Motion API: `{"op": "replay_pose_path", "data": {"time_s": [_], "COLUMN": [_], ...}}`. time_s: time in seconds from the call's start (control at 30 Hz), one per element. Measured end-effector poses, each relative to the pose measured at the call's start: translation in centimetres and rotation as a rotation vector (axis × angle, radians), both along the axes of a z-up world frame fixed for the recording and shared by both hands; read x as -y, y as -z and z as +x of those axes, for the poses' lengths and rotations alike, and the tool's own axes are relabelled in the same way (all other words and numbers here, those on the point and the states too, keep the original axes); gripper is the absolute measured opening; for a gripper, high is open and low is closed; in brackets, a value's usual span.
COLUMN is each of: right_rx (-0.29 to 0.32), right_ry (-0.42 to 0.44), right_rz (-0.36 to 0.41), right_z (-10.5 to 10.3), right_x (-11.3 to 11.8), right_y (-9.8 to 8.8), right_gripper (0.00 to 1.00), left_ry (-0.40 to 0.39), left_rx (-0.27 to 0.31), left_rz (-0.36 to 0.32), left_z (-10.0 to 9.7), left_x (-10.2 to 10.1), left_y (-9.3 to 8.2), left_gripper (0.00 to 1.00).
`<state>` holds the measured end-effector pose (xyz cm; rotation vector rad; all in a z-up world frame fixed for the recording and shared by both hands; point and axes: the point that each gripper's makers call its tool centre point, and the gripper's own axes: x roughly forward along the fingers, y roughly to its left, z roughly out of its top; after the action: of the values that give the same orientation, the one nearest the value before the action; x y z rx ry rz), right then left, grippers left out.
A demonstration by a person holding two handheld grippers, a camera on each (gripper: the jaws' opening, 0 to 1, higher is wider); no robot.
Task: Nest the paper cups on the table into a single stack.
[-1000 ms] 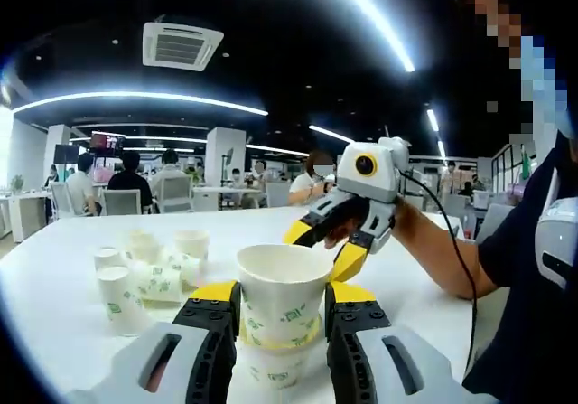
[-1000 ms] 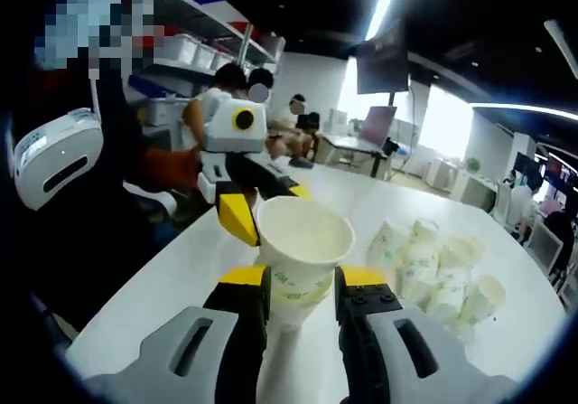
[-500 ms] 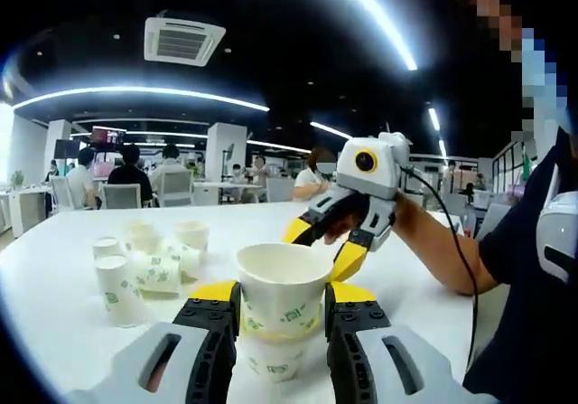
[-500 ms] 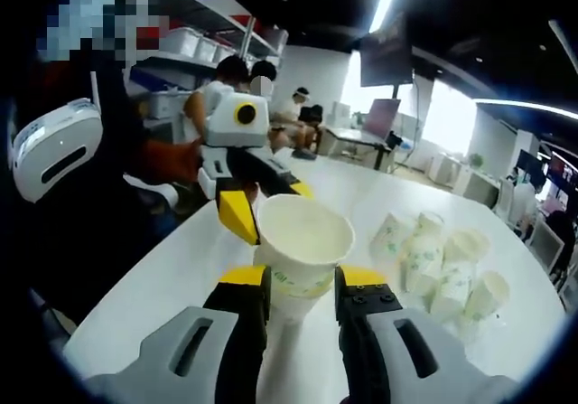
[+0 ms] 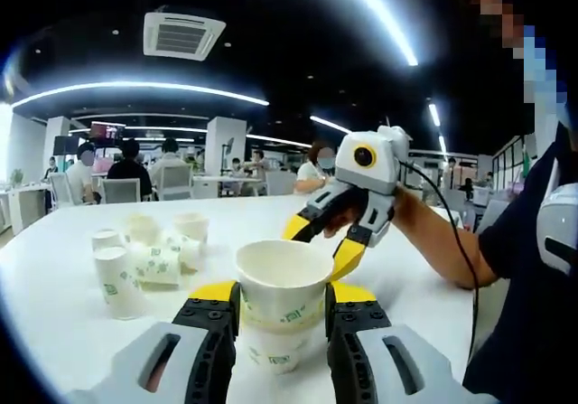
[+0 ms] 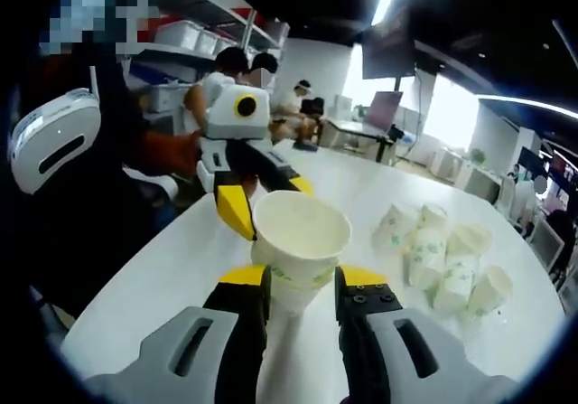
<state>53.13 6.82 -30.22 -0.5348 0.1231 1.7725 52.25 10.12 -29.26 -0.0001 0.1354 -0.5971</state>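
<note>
A white paper cup with green print (image 5: 282, 276) sits nested in a second cup (image 5: 271, 354) just above the white table (image 5: 54, 318). My left gripper (image 5: 282, 297) is shut on the upper cup below its rim. The right gripper (image 5: 323, 241) reaches in from the far side, its yellow fingers spread at the rim. In the right gripper view the same cup (image 6: 301, 241) is between the jaws of my right gripper (image 6: 302, 282), which is shut on it, and the left gripper (image 6: 266, 201) faces it. Several loose cups (image 5: 149, 259) (image 6: 442, 259) stand and lie in a cluster.
The person holding the grippers sits at the table edge (image 5: 533, 241) (image 6: 63, 151). Other people sit at tables and chairs (image 5: 126, 192) in the background. Bare tabletop lies between the held cups and the loose cluster.
Both views have shifted slightly with the hands. Both grippers keep their hold, and the lower cup sticks out a little less beneath the upper one.
</note>
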Motion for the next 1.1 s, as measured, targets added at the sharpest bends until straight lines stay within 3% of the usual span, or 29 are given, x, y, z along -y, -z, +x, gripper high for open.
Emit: {"op": "replay_pose_path", "data": {"time_s": [0.7,1.1], "right_rx": [0.012,0.018], "right_ry": [-0.009,-0.021], "right_rz": [0.003,0.054], "right_z": [-0.3,-0.7], "right_x": [0.4,0.1], "right_y": [-0.1,-1.5], "right_gripper": [0.3,0.3], "left_ry": [-0.007,-0.006], "left_rx": [-0.004,0.043], "left_rz": [0.012,-0.021], "left_z": [-0.7,-0.9], "left_x": [-0.4,-0.5], "left_y": [0.7,-0.5], "left_gripper": [0.45,0.45]}}
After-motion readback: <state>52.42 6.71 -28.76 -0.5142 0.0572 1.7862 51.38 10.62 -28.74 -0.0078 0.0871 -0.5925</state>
